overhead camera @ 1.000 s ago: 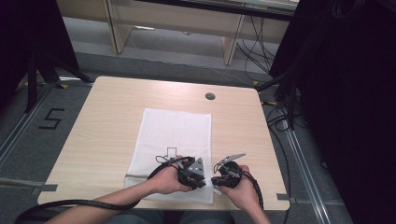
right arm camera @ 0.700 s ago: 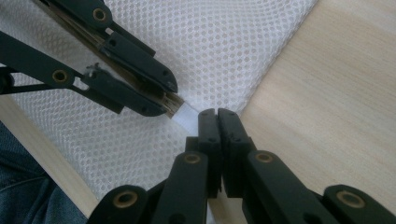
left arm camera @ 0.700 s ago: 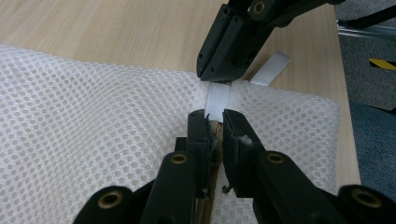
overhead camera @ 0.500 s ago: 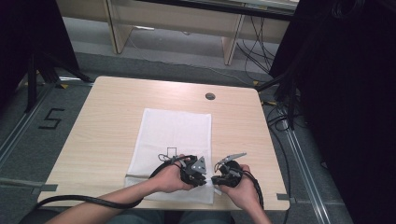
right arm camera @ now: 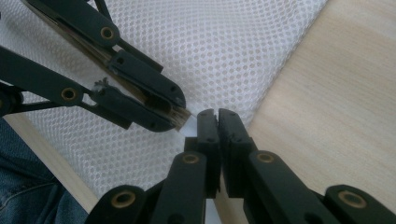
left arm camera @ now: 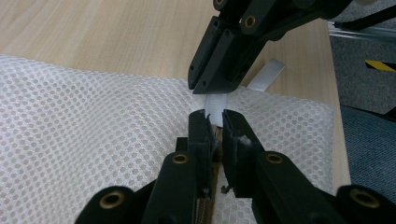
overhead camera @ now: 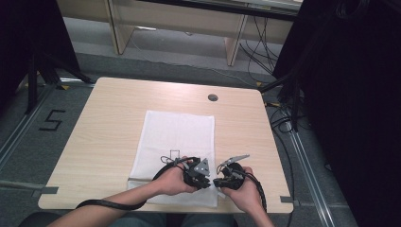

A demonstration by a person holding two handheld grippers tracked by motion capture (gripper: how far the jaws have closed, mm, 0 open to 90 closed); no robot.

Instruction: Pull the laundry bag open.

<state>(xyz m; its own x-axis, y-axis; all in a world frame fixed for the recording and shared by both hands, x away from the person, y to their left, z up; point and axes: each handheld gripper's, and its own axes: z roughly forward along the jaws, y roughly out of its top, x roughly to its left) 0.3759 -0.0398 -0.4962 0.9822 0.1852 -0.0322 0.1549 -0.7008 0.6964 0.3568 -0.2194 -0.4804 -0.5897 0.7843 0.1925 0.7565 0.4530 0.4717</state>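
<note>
A white mesh bag [overhead camera: 177,132] lies flat on the wooden table [overhead camera: 108,123], its near right corner between the two hands. My left gripper [overhead camera: 207,182] and right gripper [overhead camera: 217,182] meet tip to tip there. In the left gripper view my jaws [left arm camera: 214,119] pinch a small white tab [left arm camera: 215,106] at the edge of the mesh [left arm camera: 93,116], and the right gripper [left arm camera: 210,86] clamps the same tab from above. In the right gripper view my jaws [right arm camera: 217,116] are shut at the mesh edge [right arm camera: 224,46], touching the left gripper [right arm camera: 180,117] and the tab [right arm camera: 189,127].
A second white strip [left arm camera: 267,74] sticks out past the bag's corner. The table has a round cable hole [overhead camera: 213,97] at the back and grey tape [overhead camera: 45,190] on its front left edge. Cables trail from both grippers. Dark curtains stand at the right.
</note>
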